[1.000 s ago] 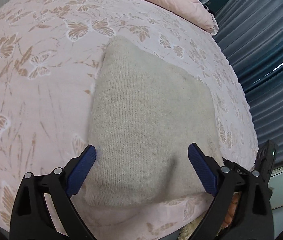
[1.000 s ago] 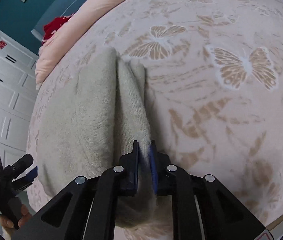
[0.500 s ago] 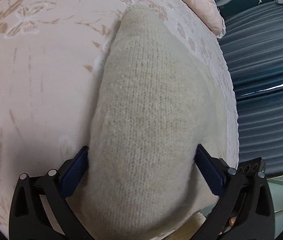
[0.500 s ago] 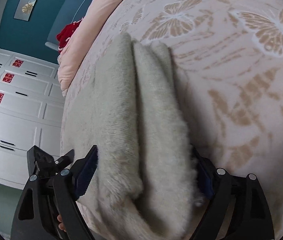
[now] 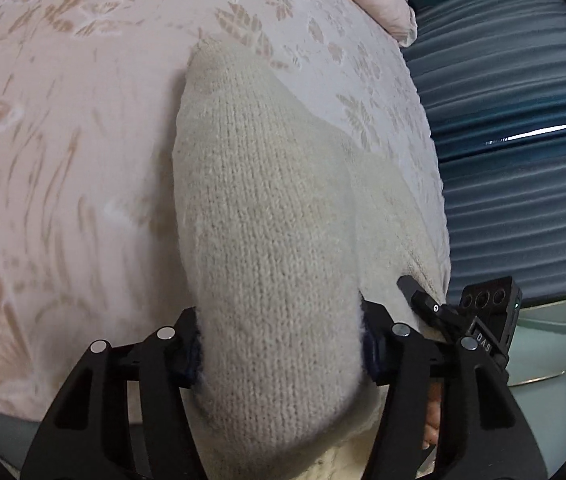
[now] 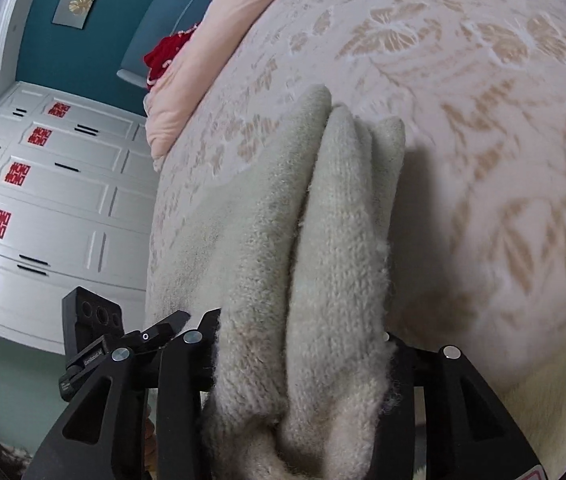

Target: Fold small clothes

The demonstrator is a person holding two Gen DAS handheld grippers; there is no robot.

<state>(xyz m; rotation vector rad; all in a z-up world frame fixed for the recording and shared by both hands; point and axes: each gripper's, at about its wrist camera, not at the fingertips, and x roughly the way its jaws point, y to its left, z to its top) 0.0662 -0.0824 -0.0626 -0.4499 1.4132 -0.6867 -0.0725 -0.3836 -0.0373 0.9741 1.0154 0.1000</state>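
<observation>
A cream knitted garment lies folded in several layers on the pink butterfly bedspread. My left gripper is shut on the thick near end of the garment, the knit bulging between its jaws. In the right wrist view the garment shows as stacked folds. My right gripper is shut on the near end of these folds. The other gripper shows at the lower left of the right wrist view and at the lower right of the left wrist view.
A pink duvet lies along the bed's far side with a red item behind it. White wardrobe doors stand left of the bed. Blue curtains hang on the other side. The bed edge is close below both grippers.
Both grippers have closed in on the near end of the garment. The right gripper opened, took in more layers, and is now shut on the whole stack.
</observation>
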